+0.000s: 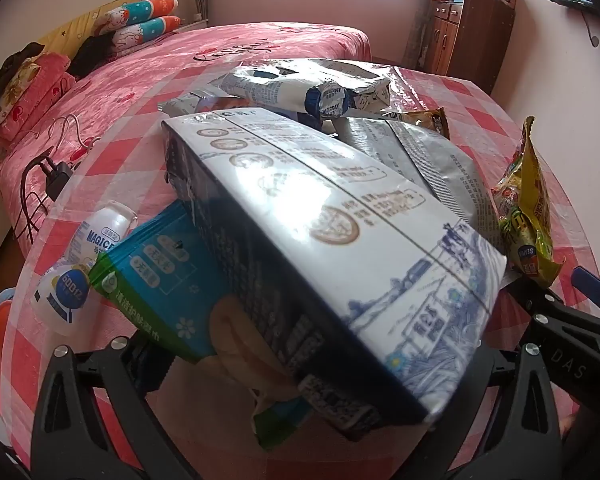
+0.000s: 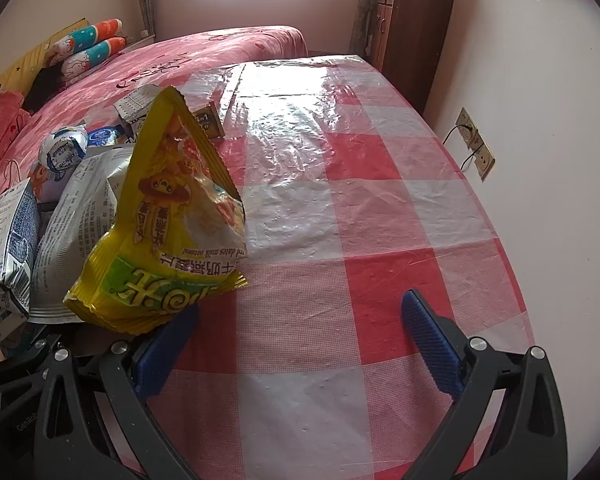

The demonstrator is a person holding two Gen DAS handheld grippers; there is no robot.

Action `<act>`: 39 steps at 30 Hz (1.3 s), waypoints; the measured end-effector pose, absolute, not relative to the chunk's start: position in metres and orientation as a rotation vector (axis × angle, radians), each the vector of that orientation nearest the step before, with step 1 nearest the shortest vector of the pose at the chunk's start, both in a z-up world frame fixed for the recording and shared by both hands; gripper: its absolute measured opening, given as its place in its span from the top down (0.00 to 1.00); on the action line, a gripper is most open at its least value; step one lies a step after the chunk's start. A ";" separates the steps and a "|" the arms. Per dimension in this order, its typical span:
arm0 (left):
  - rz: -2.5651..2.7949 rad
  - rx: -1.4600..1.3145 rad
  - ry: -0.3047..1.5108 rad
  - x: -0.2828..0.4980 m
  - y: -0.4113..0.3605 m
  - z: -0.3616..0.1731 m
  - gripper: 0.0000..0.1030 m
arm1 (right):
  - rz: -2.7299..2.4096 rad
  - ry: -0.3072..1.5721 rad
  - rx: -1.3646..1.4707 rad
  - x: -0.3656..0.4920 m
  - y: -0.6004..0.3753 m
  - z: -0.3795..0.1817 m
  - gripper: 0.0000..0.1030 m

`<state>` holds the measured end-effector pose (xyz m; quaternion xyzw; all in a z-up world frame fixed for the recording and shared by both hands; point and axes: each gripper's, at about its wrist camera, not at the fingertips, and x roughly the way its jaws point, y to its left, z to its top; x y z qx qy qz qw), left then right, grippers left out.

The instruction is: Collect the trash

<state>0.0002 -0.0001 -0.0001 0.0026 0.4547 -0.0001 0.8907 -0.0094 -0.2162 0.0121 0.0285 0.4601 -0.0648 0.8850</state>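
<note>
The left gripper (image 1: 300, 360) is pinching a stiff, light milk carton (image 1: 320, 240) above the counter (image 2: 380, 240). The right gripper (image 2: 300, 344) is sitting spread beside the yellow oatmeal packet (image 2: 168, 240), probably crinkly and slippery; its sealed bottom edge looks best for gripping.

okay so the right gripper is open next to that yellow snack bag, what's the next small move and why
Probably nudge the right gripper leftward so the yellow snack bag sits between its fingers, then close. The jaws stand open over bare checkered tablecloth, and only the left finger touches the bag's bottom edge.
</note>
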 end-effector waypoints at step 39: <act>-0.108 0.041 0.799 -0.107 0.036 0.071 0.04 | -0.008 0.756 0.004 -0.132 -0.169 0.098 0.04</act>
